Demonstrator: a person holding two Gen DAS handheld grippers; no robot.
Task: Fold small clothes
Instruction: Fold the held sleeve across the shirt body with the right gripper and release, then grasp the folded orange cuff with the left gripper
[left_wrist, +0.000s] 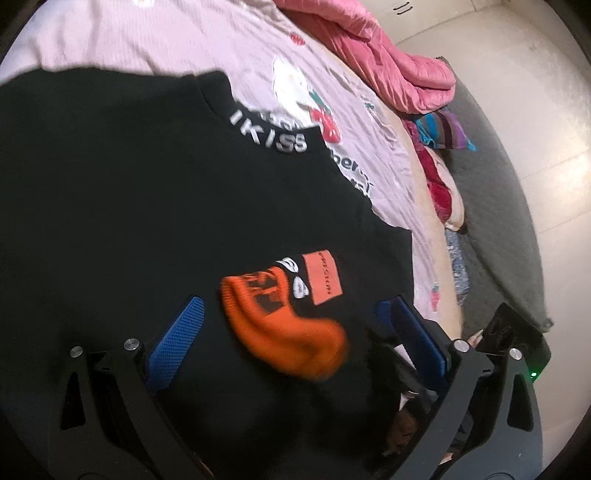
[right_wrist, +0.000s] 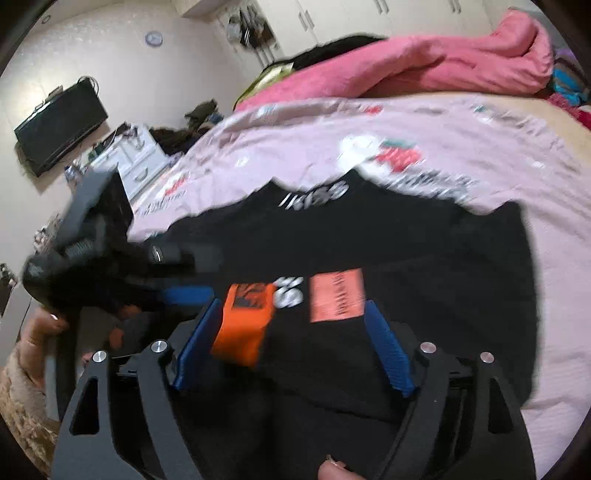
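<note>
Bed ahead of both tools carried a pale pink printed sheet. A crumpled pink quilt lay beyond it. Up-left of the right tool: black flat television on a cream wall, white drawer unit below. White wardrobe doors stood farthest back.

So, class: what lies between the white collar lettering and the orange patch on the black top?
Only plain black fabric of the top lies between the lettering and the orange patch; the left wrist view shows it most clearly.
</note>
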